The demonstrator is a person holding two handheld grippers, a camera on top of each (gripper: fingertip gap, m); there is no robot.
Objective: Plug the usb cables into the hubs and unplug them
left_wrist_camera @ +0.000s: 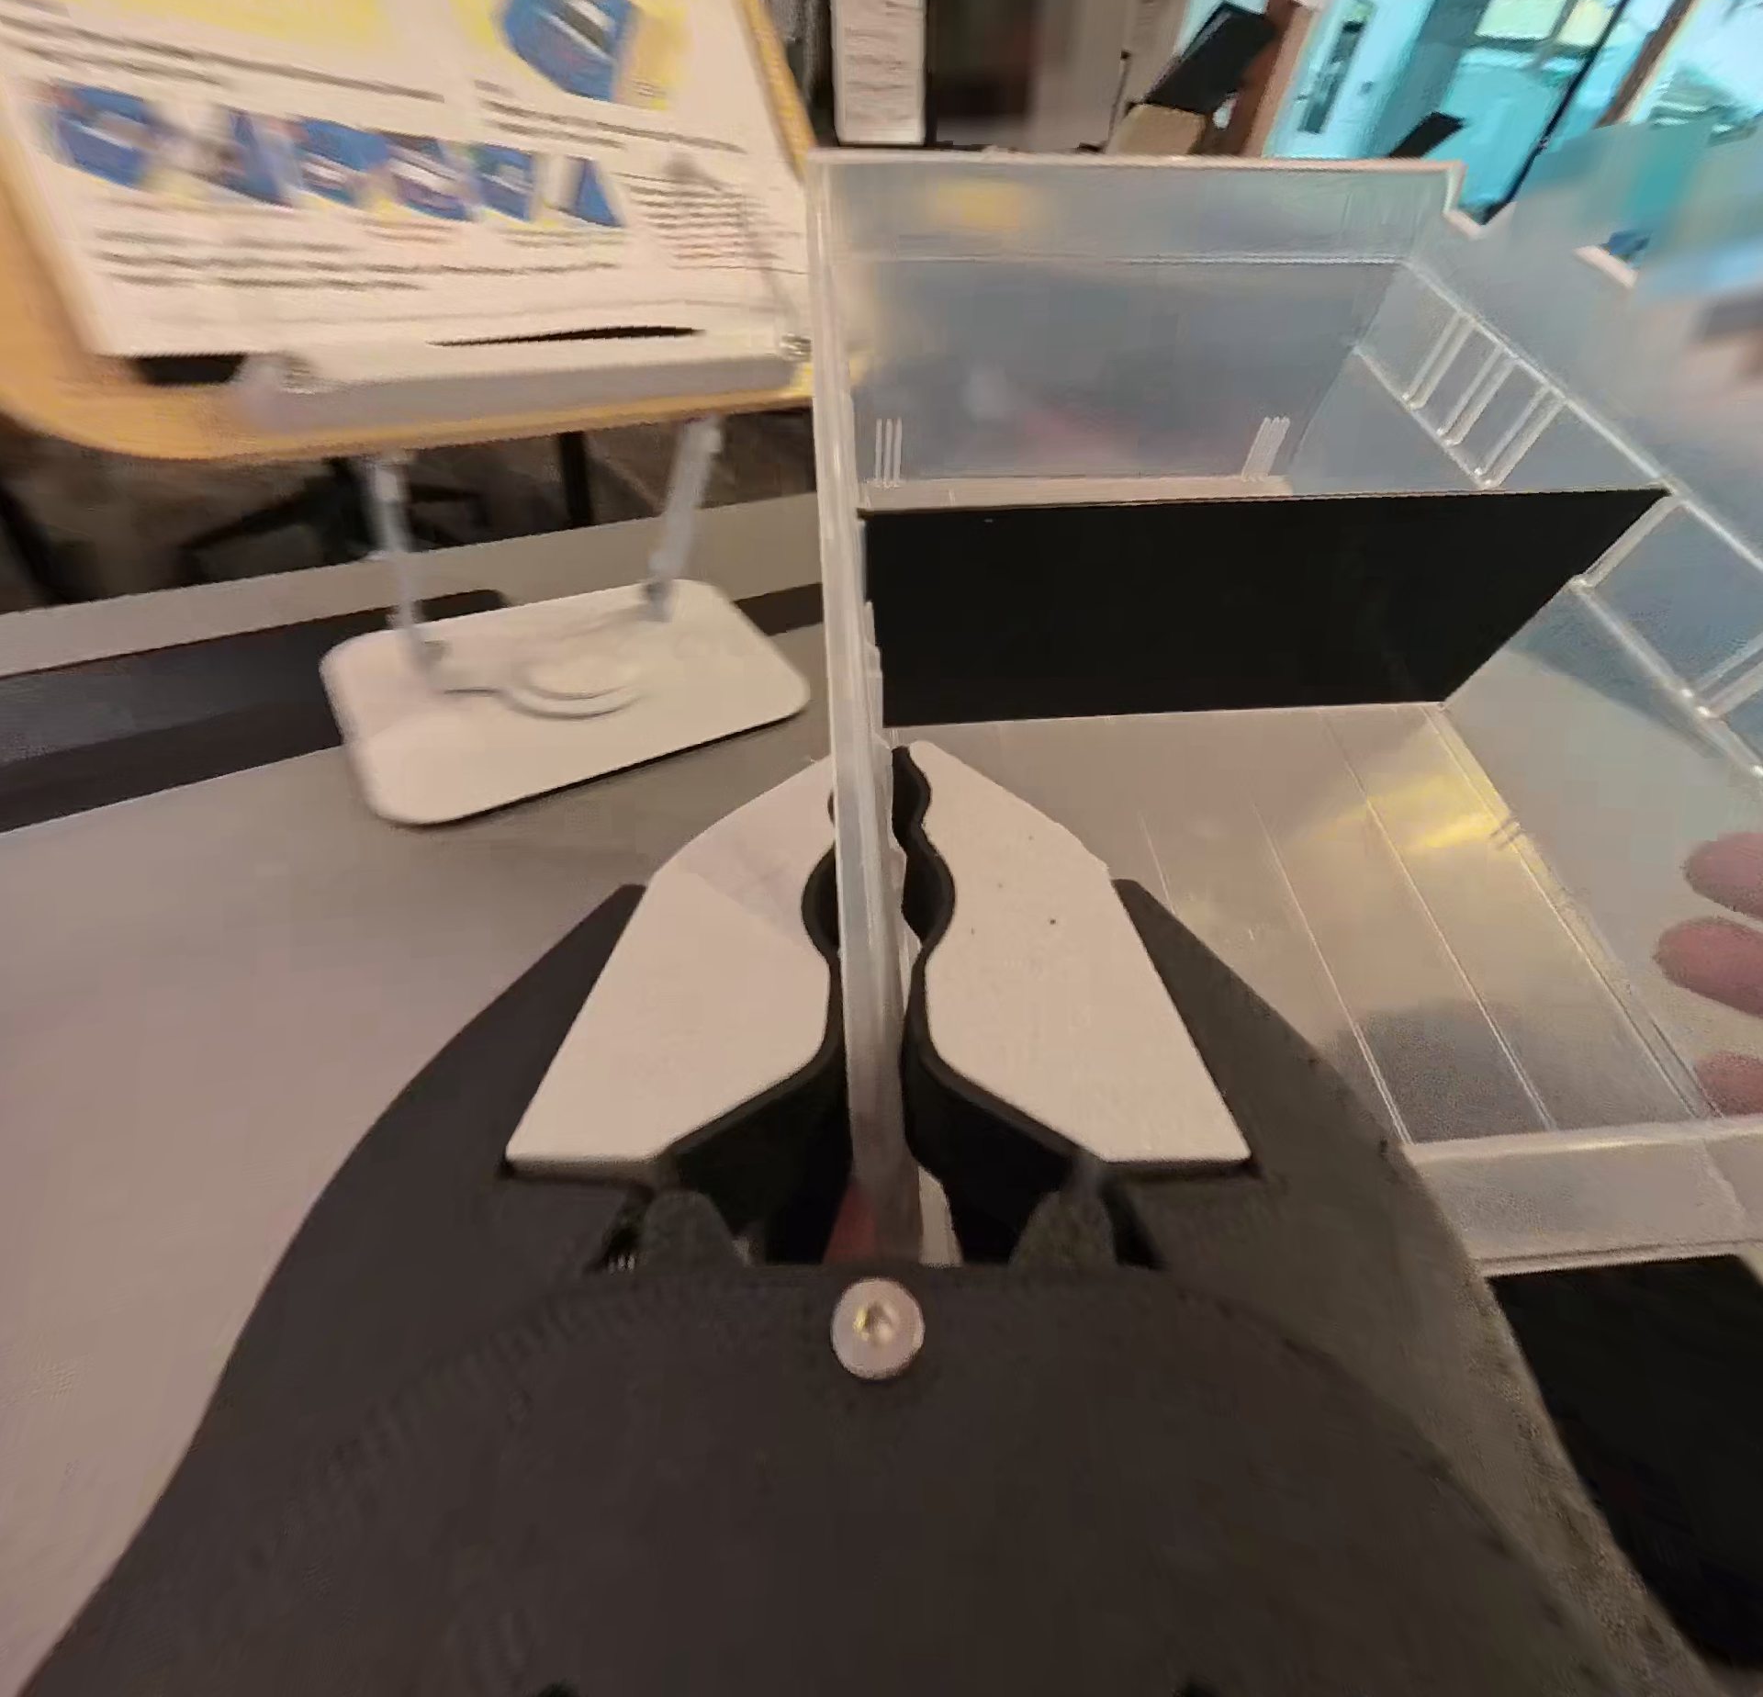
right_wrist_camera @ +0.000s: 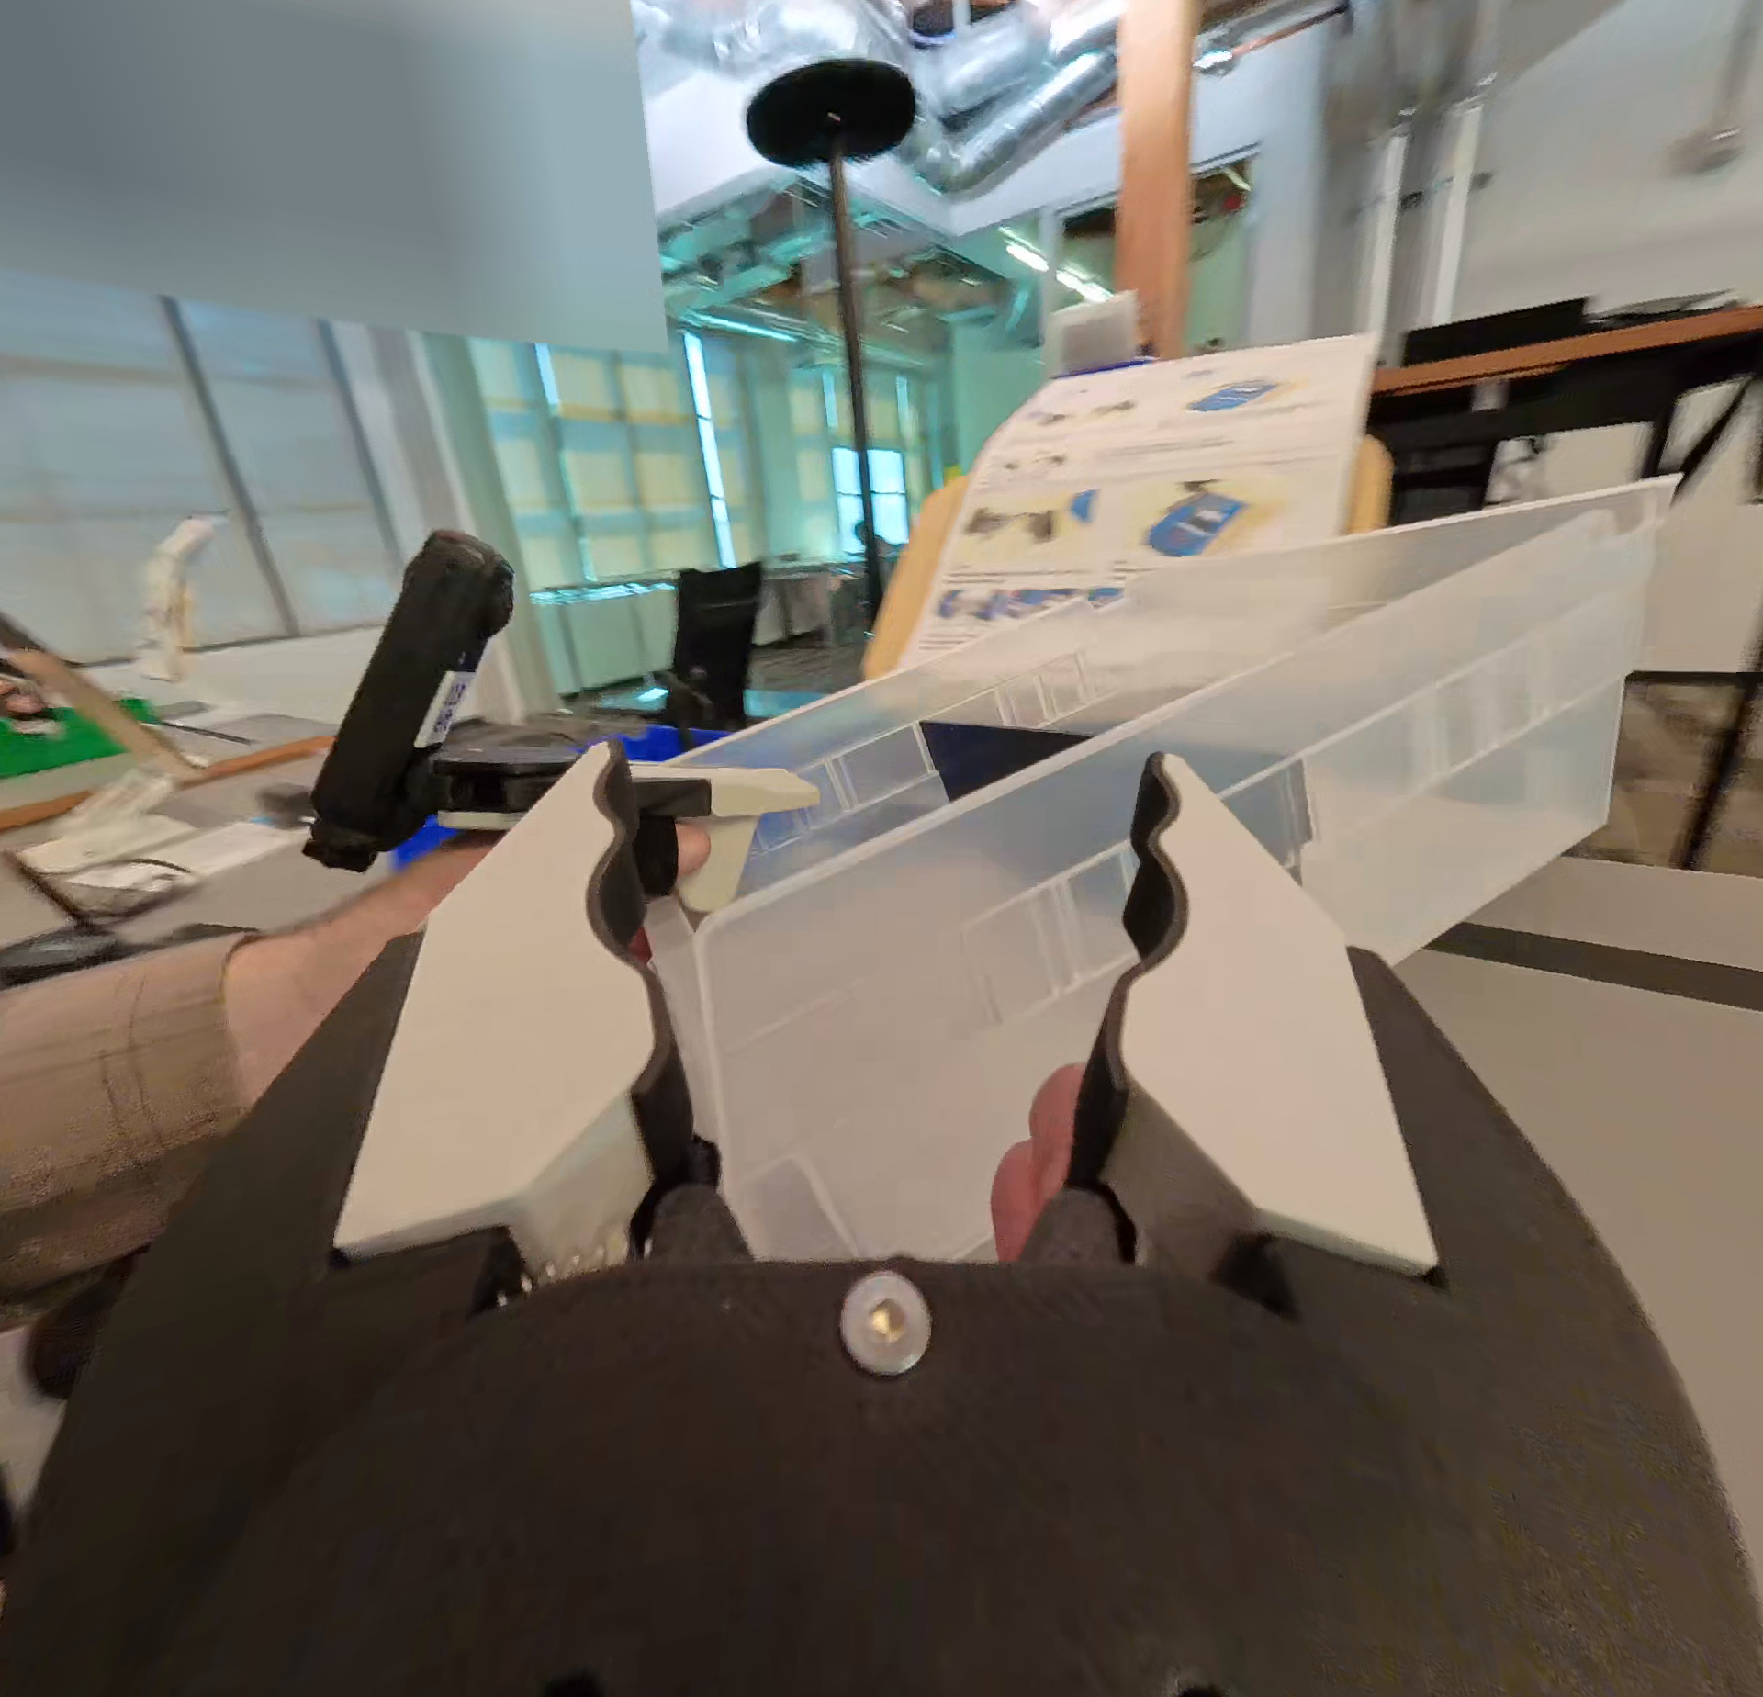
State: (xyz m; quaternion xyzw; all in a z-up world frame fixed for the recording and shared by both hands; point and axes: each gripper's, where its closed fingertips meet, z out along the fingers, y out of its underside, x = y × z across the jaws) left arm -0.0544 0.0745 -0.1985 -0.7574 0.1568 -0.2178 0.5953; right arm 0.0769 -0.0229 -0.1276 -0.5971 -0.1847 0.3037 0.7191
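Note:
No USB cable or hub is in view. A clear plastic bin (left_wrist_camera: 1097, 354) with a black divider (left_wrist_camera: 1240, 602) across it fills the left wrist view. My left gripper (left_wrist_camera: 870, 764) is shut on the bin's left side wall. In the right wrist view the bin (right_wrist_camera: 1240, 793) is tilted above the table, with my left gripper (right_wrist_camera: 754, 826) clamped on its far wall. My right gripper (right_wrist_camera: 882, 764) is open, its jaws wide apart on either side of the bin's near corner without clamping it. A person's fingers (right_wrist_camera: 1035, 1165) touch the bin by the right jaw.
A document stand (left_wrist_camera: 382, 172) holding a printed sheet stands on its white base (left_wrist_camera: 563, 707) on the grey table (left_wrist_camera: 191, 983), left of the bin. The fingers (left_wrist_camera: 1717, 964) show through the bin's right wall. A sleeved arm (right_wrist_camera: 114, 1079) and a blue container (right_wrist_camera: 668, 740) are at left. Some 20 centimeters of space lies between my two pairs of fingers.

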